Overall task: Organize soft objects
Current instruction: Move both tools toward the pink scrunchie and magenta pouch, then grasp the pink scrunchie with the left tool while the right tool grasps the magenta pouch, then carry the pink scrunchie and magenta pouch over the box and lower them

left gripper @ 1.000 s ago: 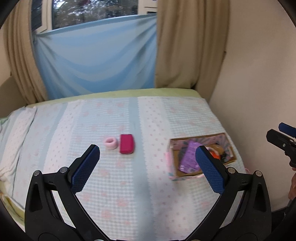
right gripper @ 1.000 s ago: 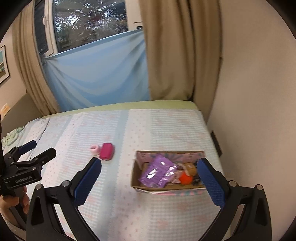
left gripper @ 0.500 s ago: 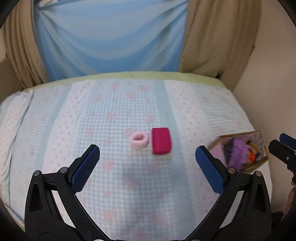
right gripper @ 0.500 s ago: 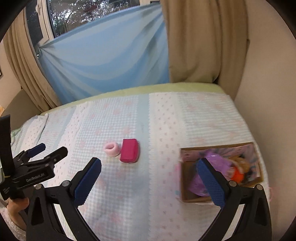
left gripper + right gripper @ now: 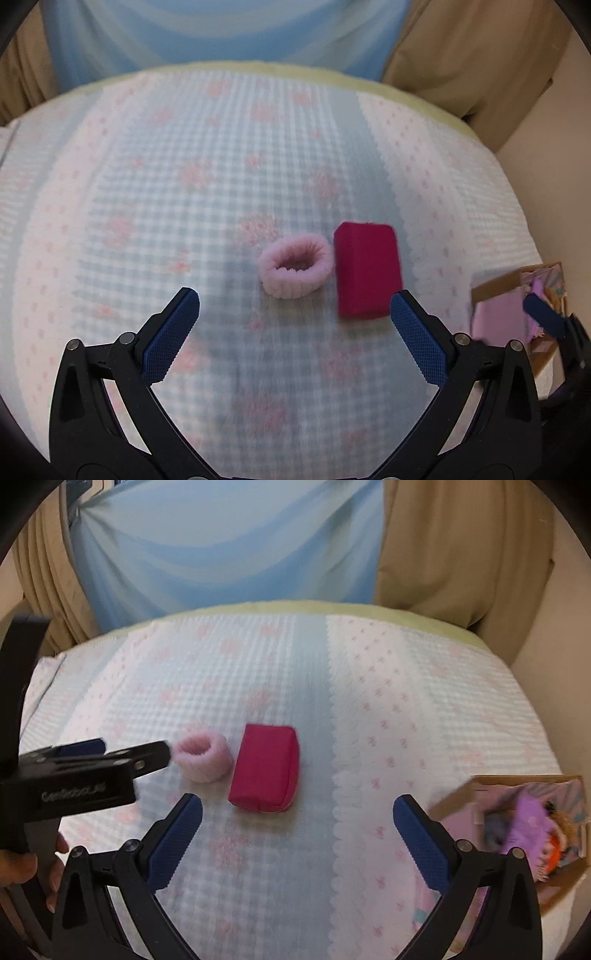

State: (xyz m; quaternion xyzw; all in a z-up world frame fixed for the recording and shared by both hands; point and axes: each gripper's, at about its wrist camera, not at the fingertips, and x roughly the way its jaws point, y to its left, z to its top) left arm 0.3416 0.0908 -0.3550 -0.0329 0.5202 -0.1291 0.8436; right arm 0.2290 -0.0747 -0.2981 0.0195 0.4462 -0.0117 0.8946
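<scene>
Left gripper [image 5: 294, 314] spread wide over the bed, blue ribbed pads [image 5: 171, 332] far apart, nothing between them; hovering above the quilt, short of the two loose items; seen from the right wrist view as a black clamp [image 5: 96, 755] reaching in from the left, its tip just beside the pink band, contact impossible to judge through the blur.

Right gripper [image 5: 297, 821] likewise wide open and empty, blue pads [image 5: 421, 843] well apart, held above the bed nearer than the items.

Just ahead of the left gripper, fluffy pale-pink fabric ring, a scrunchie-like band [image 5: 295, 270], lying flat on the quilt; close beside it on its right, perhaps touching, magenta rectangular fabric pouch [image 5: 367, 271], long side running away from the camera; same pair in the right wrist view, band [image 5: 203, 755] left of pouch [image 5: 266, 768], a seam along the pouch's right edge.

Beneath both, white-and-pale-blue checked quilt with pink flower print [image 5: 184, 184] covering the bed, a pale-green edge at the far side.

Far right on the bed, well apart from the pair, open cardboard box [image 5: 480, 790] holding a purple soft item [image 5: 528, 819] and something orange; contents blurred; also at the right edge of the left wrist view [image 5: 487, 291].

Behind the bed, pale-blue draped cloth [image 5: 229, 550] flanked by tan curtains [image 5: 461, 542].
</scene>
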